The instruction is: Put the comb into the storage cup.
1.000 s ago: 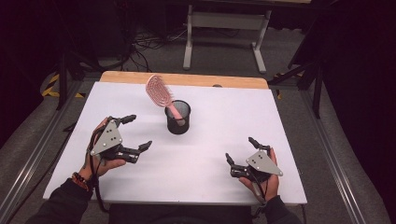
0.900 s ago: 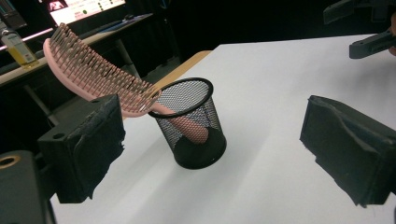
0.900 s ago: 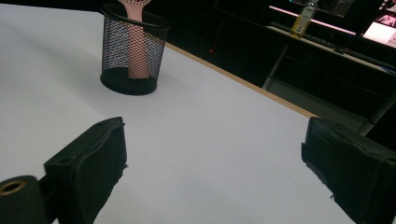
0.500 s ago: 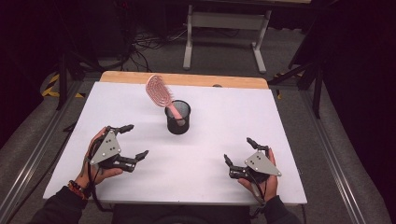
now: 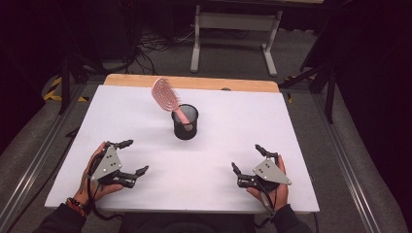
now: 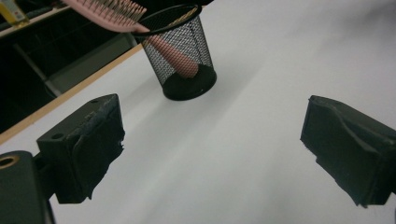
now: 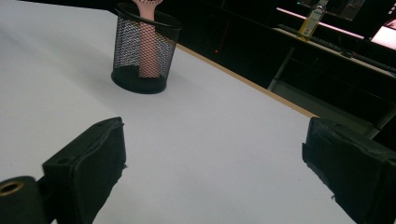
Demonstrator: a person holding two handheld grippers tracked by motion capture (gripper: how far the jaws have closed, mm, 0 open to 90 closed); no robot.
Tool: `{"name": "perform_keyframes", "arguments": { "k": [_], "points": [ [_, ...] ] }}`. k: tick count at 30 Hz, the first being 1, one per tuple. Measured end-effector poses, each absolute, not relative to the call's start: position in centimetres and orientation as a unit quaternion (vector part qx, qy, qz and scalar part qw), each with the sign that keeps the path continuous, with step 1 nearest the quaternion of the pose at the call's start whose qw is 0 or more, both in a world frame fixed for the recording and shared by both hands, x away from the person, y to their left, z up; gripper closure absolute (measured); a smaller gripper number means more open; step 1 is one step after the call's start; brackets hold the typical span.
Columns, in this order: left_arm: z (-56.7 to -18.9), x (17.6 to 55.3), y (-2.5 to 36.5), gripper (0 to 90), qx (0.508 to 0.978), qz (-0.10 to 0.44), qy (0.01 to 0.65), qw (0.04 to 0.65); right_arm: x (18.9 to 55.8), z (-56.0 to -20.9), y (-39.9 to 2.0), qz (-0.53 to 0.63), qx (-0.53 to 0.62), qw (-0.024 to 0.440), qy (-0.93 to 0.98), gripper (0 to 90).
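Left tool [image 5: 130, 156] jaws apart, right tool [image 5: 248, 158] jaws apart, both empty on desk [image 5: 233, 121]. Brush [image 5: 167, 99] leans up-left from cup [image 5: 185, 122], ahead between them; left tool looks slightly nearer.

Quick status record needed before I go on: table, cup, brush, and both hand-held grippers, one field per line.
surface: white table top, wooden strip along its far edge
cup: black mesh cup, upright, near the table's middle, toward the far side
brush: pink hairbrush, handle down inside the cup, head leaning out over the rim to the left
left hand-held gripper: jaws apart, nothing between them, near front left of table
right hand-held gripper: jaws apart, nothing between them, near front right
contact: neither touches cup or brush
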State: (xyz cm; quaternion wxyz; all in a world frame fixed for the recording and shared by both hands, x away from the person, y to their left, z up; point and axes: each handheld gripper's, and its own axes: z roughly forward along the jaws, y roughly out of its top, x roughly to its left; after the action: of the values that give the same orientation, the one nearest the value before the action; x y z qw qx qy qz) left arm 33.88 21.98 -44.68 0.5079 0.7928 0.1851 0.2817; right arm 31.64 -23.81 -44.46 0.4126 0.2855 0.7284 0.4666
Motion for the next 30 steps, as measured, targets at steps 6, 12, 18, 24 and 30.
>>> {"name": "perform_keyframes", "arguments": {
  "k": [6,12,18,24,30],
  "points": [
    [-45.5,33.7,23.3,6.9,0.79,0.283,0.204,0.504,31.5,-44.7,-23.4,0.464,0.28,0.407,0.735,6.3],
    [-46.3,33.3,24.5,6.4,0.791,0.282,0.217,0.497,31.4,-44.8,-23.2,0.461,0.278,0.407,0.738,6.4],
    [-47.2,32.8,25.4,5.9,0.798,0.286,0.227,0.48,31.4,-45.0,-23.3,0.459,0.279,0.405,0.74,7.4],
    [-47.1,32.7,25.5,5.1,0.792,0.285,0.235,0.487,31.4,-45.2,-23.4,0.461,0.279,0.399,0.742,6.6],
    [-47.1,32.6,25.5,5.3,0.79,0.29,0.238,0.485,31.0,-45.5,-23.2,0.46,0.274,0.393,0.748,6.0]
  ]
}}
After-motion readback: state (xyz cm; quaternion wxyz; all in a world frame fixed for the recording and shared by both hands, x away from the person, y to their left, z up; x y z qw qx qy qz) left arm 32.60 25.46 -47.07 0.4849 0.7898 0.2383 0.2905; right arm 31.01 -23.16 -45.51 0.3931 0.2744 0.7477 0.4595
